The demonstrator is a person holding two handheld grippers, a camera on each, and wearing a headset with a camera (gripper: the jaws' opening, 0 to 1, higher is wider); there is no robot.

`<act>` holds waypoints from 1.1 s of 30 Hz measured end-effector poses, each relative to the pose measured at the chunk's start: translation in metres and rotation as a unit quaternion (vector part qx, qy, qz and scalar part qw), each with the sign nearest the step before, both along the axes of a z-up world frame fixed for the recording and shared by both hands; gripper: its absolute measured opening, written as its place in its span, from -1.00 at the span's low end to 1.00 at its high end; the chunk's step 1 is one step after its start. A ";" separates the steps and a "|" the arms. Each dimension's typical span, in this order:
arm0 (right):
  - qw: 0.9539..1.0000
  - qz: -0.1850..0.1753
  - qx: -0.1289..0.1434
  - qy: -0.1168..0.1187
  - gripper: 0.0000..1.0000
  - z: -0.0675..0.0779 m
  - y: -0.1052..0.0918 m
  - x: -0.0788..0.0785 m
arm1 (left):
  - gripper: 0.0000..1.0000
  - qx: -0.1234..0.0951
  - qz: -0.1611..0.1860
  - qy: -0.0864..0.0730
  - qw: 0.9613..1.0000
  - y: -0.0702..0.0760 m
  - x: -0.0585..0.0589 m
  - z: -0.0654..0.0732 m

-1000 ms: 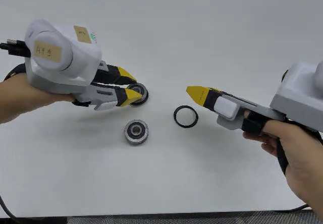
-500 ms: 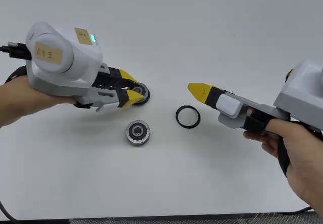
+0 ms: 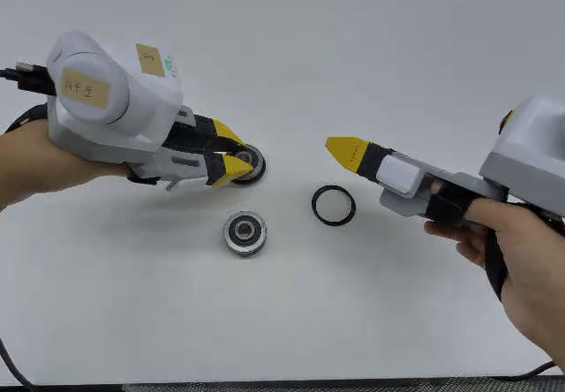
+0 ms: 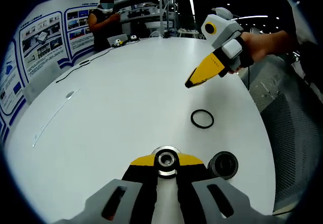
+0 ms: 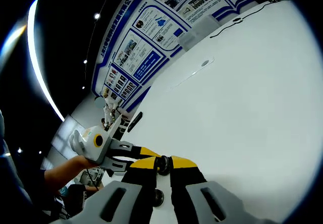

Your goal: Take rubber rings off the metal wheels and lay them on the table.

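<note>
While left tongs (image 3: pixel 240 152) pinch a wheel (image 3: pixel 249 164) on the bench (image 3: pixel 371 48) | right tongs (image 3: pixel 335 147) pressed together, empty, near loose ring (image 3: pixel 333 205) | second wheel (image 3: pixel 244 232) lies apart | step, judged: stripping held wheel | next: right tongs must spread and catch its ring.

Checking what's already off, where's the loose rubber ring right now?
In the head view, the rubber ring lies flat on the table between the free wheel and the right tongs.
</note>
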State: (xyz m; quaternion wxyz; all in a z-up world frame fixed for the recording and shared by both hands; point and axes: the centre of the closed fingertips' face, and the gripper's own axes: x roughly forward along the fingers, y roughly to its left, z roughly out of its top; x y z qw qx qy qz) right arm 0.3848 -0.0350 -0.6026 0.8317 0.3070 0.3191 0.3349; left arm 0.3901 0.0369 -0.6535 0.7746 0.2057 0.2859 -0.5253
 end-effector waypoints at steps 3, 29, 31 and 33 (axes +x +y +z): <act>1.000 0.015 0.003 0.003 -0.76 -0.004 0.009 0.001 | -0.74 0.012 -0.003 0.002 1.000 -0.001 0.000 0.000; 0.993 0.097 0.016 0.058 -0.24 -0.042 0.065 0.000 | -0.74 0.000 -0.010 0.004 1.000 0.001 0.001 -0.002; 0.993 0.101 0.018 0.063 -0.22 -0.043 0.068 -0.001 | -0.74 -0.002 -0.009 0.005 1.000 0.001 0.001 -0.002; 0.992 0.103 0.020 0.066 -0.20 -0.044 0.070 -0.002 | -0.74 -0.003 -0.007 0.006 1.000 0.001 0.001 -0.002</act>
